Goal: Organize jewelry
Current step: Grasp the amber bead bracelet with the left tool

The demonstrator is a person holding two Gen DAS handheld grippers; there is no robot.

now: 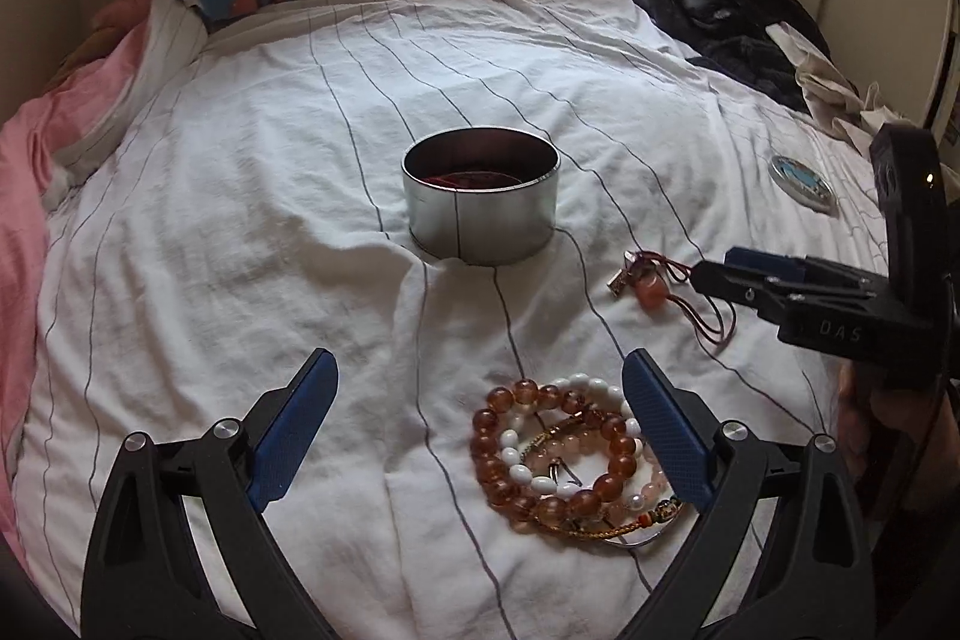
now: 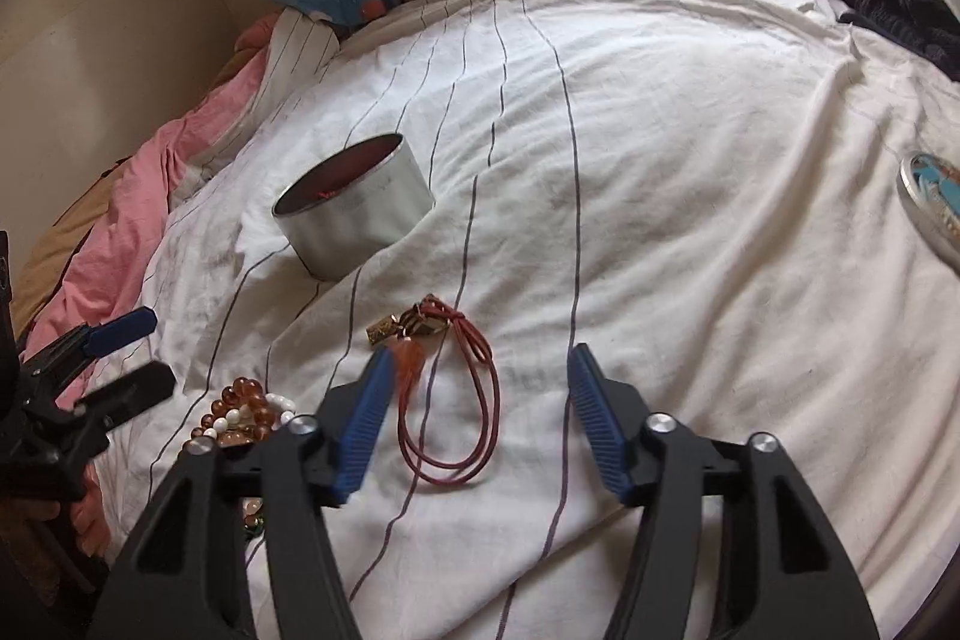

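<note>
Red cord necklace (image 2: 456, 400) (limp, light, tangle-prone) lies between the spread right tongs (image 2: 477, 370); pinch its doubled loop. Left tongs (image 1: 480, 370) also spread.

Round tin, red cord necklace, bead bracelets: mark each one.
round tin (image 1: 480, 220), left wrist view, front wall.
red cord necklace (image 2: 480, 400), right wrist view, cord loop.
bead bracelets (image 1: 510, 484), left wrist view, amber beads.

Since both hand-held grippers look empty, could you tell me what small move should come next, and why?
Probably close the open right hand-held gripper on the red cord necklace lying between its fingers, since the open tin waits just beyond.
</note>
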